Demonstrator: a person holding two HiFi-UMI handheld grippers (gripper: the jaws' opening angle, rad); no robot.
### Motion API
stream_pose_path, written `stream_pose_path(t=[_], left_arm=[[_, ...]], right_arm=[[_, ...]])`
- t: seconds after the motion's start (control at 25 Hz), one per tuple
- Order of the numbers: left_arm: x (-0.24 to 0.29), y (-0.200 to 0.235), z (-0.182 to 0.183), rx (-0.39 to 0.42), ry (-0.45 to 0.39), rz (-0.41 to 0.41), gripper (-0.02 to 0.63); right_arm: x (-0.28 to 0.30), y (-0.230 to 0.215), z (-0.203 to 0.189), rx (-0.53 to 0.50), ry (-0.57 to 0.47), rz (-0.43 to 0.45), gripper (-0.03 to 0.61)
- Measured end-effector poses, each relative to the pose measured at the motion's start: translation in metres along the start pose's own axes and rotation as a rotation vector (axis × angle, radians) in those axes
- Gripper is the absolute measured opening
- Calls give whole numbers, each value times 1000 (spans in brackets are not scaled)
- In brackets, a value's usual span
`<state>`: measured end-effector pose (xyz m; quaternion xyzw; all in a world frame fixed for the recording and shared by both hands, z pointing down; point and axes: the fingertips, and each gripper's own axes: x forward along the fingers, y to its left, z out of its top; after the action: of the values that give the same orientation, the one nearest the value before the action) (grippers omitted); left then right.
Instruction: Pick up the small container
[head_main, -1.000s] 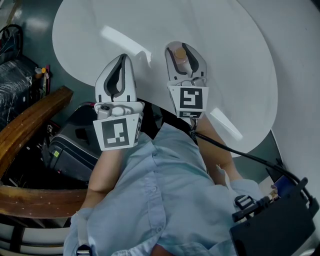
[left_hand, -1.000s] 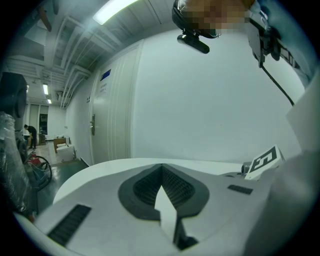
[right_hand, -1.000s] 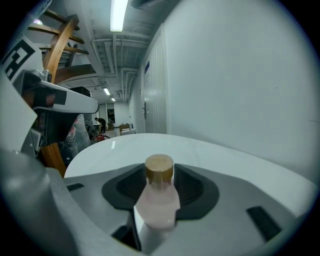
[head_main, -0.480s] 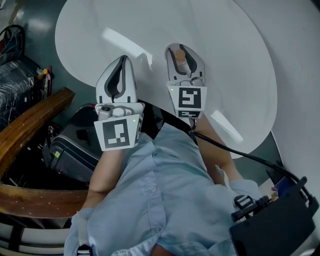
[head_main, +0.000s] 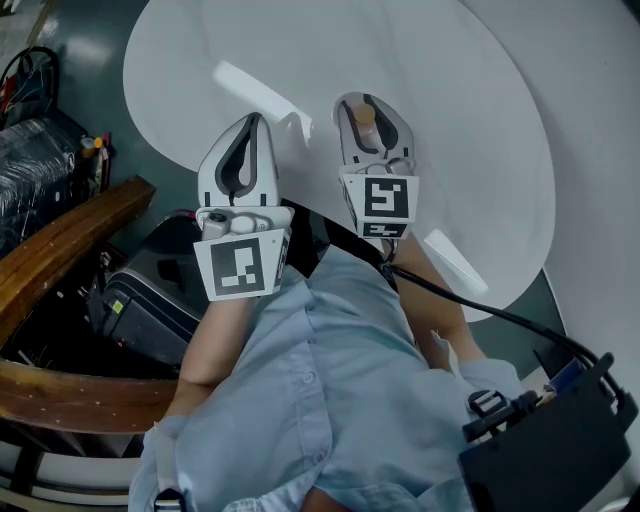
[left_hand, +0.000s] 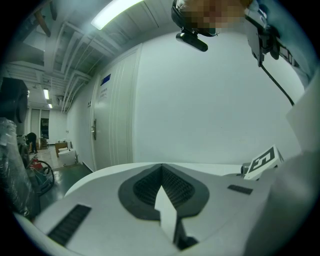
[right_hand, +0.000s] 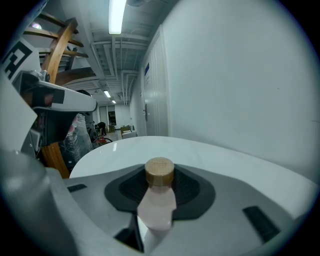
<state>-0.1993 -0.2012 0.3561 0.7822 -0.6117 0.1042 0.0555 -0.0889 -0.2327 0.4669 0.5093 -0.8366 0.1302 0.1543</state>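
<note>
The small container (head_main: 365, 116) is a pale pink bottle with a round wooden cap, over the near part of the white round table (head_main: 470, 90). My right gripper (head_main: 369, 104) is shut on it, and its pads press the bottle's sides. In the right gripper view the container (right_hand: 158, 202) stands upright between the dark pads, cap (right_hand: 159, 172) uppermost, with the right gripper (right_hand: 159, 187) closed round it. My left gripper (head_main: 251, 124) hovers to the left at the table's near edge, shut and empty. The left gripper view shows the left gripper (left_hand: 161, 182) with its pads together.
A curved wooden chair rail (head_main: 60, 245) and a black bag (head_main: 150, 300) lie to the left below the table. A black cable (head_main: 480, 305) runs from the right gripper to a black box (head_main: 550, 455) at lower right. A white wall faces both grippers.
The right gripper's jaws have narrowed onto the container, which earlier stood loose between wider jaws. Both grippers sit a little further right in the head view.
</note>
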Motion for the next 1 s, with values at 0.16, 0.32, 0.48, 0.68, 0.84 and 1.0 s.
stream_pose_path(t=[0.16, 0.32, 0.48, 0.68, 0.84, 1.0], left_arm=[[-2, 1, 12, 28, -37, -6, -1], [2, -2, 30, -12, -84, -4, -2], [5, 0, 41, -8, -119, -6, -1], [16, -5, 53, 37, -163, -27, 0], [21, -10, 69, 44, -208, -42, 0], [25, -9, 77, 61, -226, -48, -1]], right_arm=[[-6, -2, 26, -7, -40, 1, 123], [-14, -2, 61, -27, -93, 1, 123], [-22, 1, 95, -49, -138, 16, 124], [-31, -2, 124, -52, -206, 29, 123], [-35, -6, 142, -69, -243, 18, 124], [-39, -8, 156, -81, -264, 6, 124]])
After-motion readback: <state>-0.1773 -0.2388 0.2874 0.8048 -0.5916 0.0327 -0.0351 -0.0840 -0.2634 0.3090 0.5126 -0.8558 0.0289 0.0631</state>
